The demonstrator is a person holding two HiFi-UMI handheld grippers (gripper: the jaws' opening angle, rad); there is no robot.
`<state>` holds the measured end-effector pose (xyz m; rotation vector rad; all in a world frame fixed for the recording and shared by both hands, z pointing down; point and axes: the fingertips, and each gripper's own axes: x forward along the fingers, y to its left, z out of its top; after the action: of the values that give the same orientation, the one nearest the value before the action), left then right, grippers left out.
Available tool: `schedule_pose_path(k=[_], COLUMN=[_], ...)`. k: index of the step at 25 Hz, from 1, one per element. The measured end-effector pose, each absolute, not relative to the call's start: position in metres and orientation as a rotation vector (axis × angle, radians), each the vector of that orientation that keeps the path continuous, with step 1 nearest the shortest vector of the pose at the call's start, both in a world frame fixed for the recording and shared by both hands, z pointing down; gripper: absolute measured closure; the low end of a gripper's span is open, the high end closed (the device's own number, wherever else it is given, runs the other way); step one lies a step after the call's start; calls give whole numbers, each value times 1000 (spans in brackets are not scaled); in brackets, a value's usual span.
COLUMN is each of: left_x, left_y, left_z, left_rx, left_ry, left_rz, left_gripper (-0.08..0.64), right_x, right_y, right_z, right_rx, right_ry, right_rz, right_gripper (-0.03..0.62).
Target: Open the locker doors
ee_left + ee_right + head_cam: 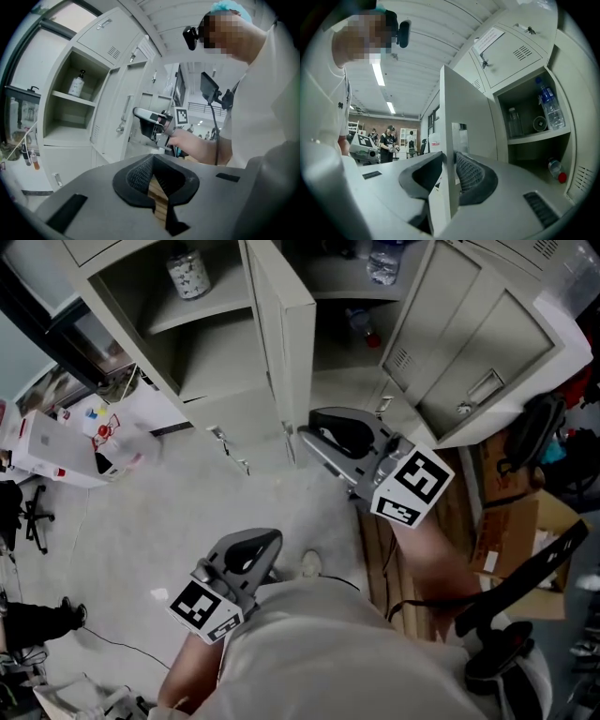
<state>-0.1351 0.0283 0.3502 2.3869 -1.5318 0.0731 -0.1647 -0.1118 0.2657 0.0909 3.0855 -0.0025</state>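
Right tool (pixel 449 165) clamps the edge of the open locker door (pixel 468 117), while the left tool (pixel 152 164) hangs closed and empty.

Indoor, even light. Ceiling strip lights (pixel 378 75) up left of the right gripper (pixel 449 161) give mild glare. Both gripper views are fisheye, with black corners and lines bending at the edges. The locker door (pixel 468 117) in the right gripper's jaws is soft close up. Compartments beyond it are shadowed. Head view is dimmer, with slight blur round the left gripper (pixel 258 545).
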Motion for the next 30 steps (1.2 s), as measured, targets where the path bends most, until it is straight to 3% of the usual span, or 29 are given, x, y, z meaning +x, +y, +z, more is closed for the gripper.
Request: schedule_pose_path(k=[16, 30], left_x=[-134, -66], left_y=[99, 78], left_z=[348, 368], left_rx=[2454, 2611], left_ry=[-1455, -1131], left_rz=[50, 74], left_gripper=[549, 549], right_x=[-159, 9], right_y=[-101, -117], right_z=[270, 311], right_rx=[-208, -766], right_ry=[3107, 3118], right_rz=[17, -72], right_gripper=[509, 514])
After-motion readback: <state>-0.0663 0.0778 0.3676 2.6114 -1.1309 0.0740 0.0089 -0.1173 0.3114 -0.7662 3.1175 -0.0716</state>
